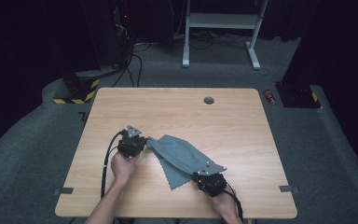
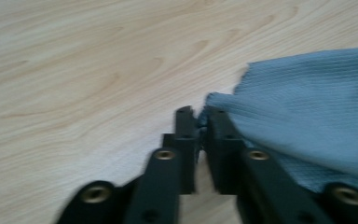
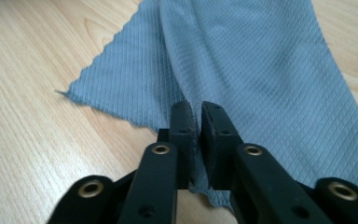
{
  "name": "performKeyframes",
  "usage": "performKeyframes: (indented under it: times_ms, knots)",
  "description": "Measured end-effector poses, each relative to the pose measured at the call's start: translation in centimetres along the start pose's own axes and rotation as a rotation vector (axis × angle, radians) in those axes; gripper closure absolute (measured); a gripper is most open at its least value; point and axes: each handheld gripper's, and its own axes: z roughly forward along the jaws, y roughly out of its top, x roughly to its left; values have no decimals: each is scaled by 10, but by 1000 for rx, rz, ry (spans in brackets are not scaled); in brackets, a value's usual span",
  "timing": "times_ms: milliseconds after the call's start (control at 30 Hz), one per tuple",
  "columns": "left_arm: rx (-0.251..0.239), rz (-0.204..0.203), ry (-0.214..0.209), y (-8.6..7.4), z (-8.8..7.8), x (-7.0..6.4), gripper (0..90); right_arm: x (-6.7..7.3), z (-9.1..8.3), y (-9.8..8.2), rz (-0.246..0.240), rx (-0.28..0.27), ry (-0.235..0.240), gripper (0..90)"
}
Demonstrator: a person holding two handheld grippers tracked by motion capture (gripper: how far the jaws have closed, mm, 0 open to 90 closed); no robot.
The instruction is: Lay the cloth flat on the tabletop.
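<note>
A blue-grey cloth (image 1: 179, 156) lies partly folded on the wooden table (image 1: 223, 126), stretched between my two grippers. My left gripper (image 1: 140, 141) is shut on the cloth's far left corner; in the left gripper view the cloth (image 2: 307, 107) hangs off to the right of the pinched jaws (image 2: 199, 116). My right gripper (image 1: 200, 176) is shut on the cloth's near edge. In the right gripper view the cloth (image 3: 242, 60) runs away from the closed jaws (image 3: 198, 112), a fold ridge leading up from them, with a pointed corner lying flat at left.
A round grommet hole (image 1: 209, 100) sits near the table's far edge. Tape strips (image 1: 289, 189) mark the near corners. Beyond the table stand a white desk frame (image 1: 221, 28), dark equipment and cables on grey carpet.
</note>
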Motion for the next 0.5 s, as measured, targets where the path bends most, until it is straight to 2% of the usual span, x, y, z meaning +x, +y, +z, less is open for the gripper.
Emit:
performKeyframes:
  times_ms: [67,167,333,400,500]
  knots:
    - [-3,-9,-32,-2,-1,-8,680,-2,-2,3,4,-13,-7,786]
    - [9,16,-59,-6,-1,-22,584,-9,-5,8,24,-32,-38,754]
    - [39,62,-76,-11,5,-42,542,-28,-7,15,85,-59,-87,698]
    - [45,63,-78,-12,7,-47,538,-34,-7,19,111,-65,-90,682]
    - [41,54,-95,-15,7,-53,522,-38,-8,26,107,-68,-101,657]
